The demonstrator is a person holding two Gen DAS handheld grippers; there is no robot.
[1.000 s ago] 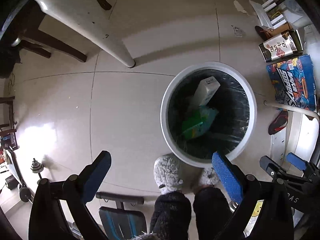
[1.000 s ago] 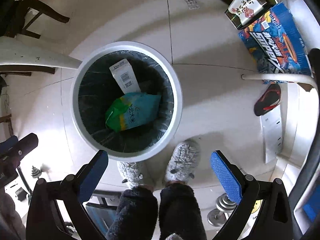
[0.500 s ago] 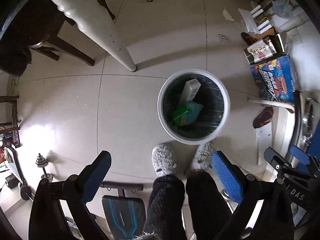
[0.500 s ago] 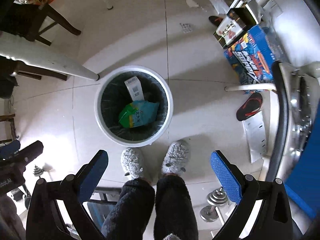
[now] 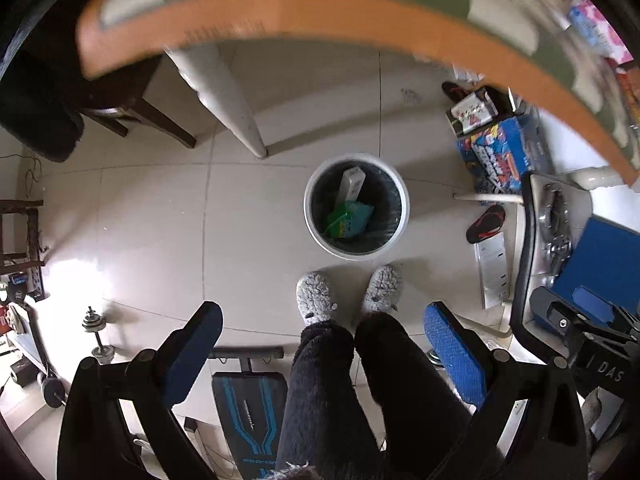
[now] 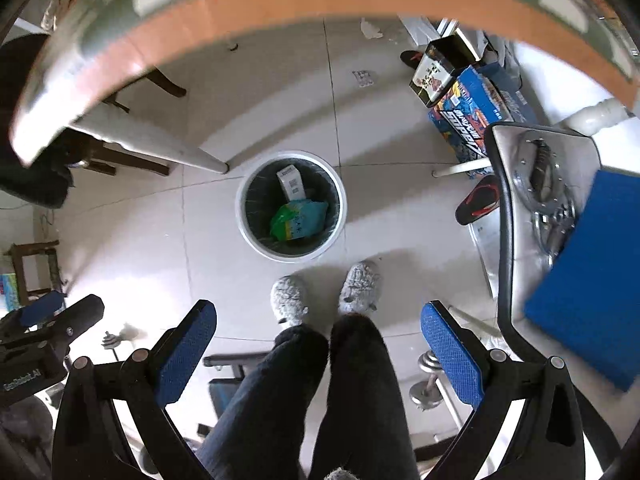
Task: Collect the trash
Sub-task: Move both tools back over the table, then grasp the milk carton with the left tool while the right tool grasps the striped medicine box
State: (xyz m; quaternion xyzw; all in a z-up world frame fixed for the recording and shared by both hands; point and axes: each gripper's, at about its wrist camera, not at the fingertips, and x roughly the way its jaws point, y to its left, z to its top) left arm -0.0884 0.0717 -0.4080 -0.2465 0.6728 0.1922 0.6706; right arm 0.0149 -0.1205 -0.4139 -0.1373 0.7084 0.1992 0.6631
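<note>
A white round trash bin (image 5: 403,216) (image 6: 241,216) with a black liner stands on the tiled floor far below both grippers. Inside lie a white carton (image 5: 352,185) (image 6: 292,183) and a green-blue packet (image 5: 348,220) (image 6: 298,222). My left gripper (image 5: 322,354) is open and empty, high above the floor. My right gripper (image 6: 318,354) is open and empty at a similar height. The right gripper also shows at the right edge of the left wrist view (image 5: 580,320), and the left gripper at the left edge of the right wrist view (image 6: 44,328).
A table edge with an orange rim (image 5: 320,16) (image 6: 320,0) arcs across the top. The person's slippered feet (image 5: 316,300) (image 6: 286,300) stand just before the bin. Blue boxes (image 5: 500,152) (image 6: 472,116), a sandal (image 5: 486,222), a chair (image 6: 532,184), dumbbells (image 5: 96,332) and a bench (image 5: 250,404) surround it.
Both grippers have risen well above the bin, which now looks much smaller. The table's orange edge has come into view at the top. Both stay open and empty.
</note>
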